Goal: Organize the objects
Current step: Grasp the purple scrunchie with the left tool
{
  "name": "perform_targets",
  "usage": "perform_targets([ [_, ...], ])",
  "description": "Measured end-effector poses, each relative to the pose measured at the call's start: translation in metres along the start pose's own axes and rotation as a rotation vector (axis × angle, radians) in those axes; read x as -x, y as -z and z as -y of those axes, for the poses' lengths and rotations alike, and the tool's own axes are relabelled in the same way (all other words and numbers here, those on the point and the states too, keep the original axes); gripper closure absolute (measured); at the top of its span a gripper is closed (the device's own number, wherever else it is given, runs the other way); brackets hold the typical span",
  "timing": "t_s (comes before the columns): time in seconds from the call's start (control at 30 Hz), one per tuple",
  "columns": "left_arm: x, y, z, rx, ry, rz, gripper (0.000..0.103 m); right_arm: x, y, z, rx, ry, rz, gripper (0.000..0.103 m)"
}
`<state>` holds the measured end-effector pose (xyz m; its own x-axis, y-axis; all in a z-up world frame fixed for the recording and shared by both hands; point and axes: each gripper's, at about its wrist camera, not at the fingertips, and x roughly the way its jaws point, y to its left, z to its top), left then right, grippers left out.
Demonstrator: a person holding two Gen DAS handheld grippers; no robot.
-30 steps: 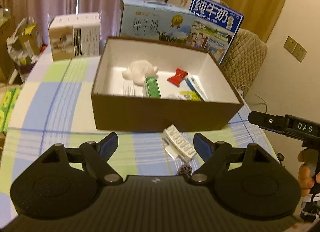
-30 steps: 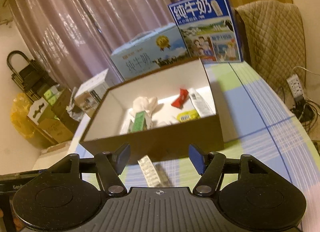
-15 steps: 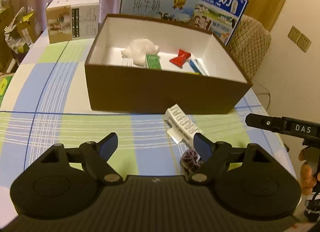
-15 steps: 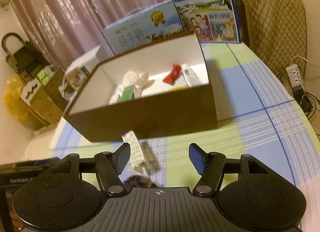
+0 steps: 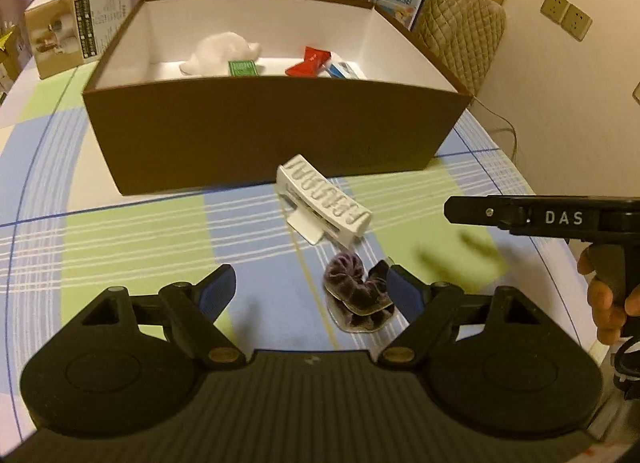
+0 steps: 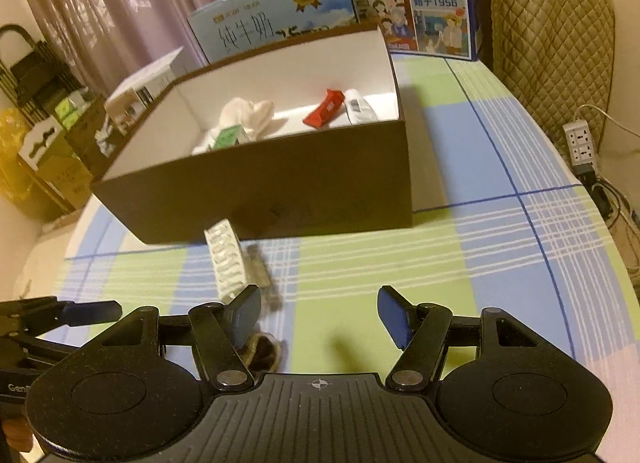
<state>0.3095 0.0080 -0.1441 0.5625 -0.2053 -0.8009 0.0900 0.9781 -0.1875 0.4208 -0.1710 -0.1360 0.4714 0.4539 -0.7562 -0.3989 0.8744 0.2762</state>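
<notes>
Reaching low toward the two loose items on the checked surface (image 5: 132,231), left tongs (image 5: 310,289) released, nothing between the pads. Best move, I'd say: shift slightly right and drop so both fingers straddle the purple scrunchie (image 5: 358,297), pinch the soft bulk, lift clear of the wall of the brown box (image 5: 260,135) before crossing over (box is tall, easy to clip).

Scrunchie sits just ahead of the left tongs, touching or nearly touching the right-hand blue pad, off-centre. White hair clip (image 5: 324,197) lies just beyond it, between scrunchie and box front, angled. Box already holds a white cloth, green carton, red wrapper.

Right tongs (image 6: 318,317) also released and empty; in the right wrist view the scrunchie (image 6: 262,353) sits under the left-hand finger, clip (image 6: 226,263) ahead-left of it.
</notes>
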Motion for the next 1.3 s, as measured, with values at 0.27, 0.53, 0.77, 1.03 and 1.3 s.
perform_targets([
  [0.27,-0.018,0.002,0.009,-0.028,0.011,-0.039,0.023,-0.007,0.001,0.004,-0.001,0.004,-0.025,0.041],
  [0.53,-0.039,0.009,0.016,-0.046,0.024,-0.067,0.023,-0.019,0.000,0.011,-0.013,0.035,-0.069,0.041],
  [0.77,-0.055,0.013,0.026,-0.087,0.016,-0.076,0.023,-0.028,0.000,0.020,-0.036,0.072,-0.103,0.041],
  [1.03,-0.069,0.016,0.036,-0.125,0.003,-0.081,0.027,-0.029,0.000,0.024,-0.050,0.076,-0.108,0.041],
  [1.3,-0.073,0.015,0.039,-0.140,0.026,-0.078,0.046,-0.029,0.001,0.023,-0.045,0.070,-0.113,0.041],
])
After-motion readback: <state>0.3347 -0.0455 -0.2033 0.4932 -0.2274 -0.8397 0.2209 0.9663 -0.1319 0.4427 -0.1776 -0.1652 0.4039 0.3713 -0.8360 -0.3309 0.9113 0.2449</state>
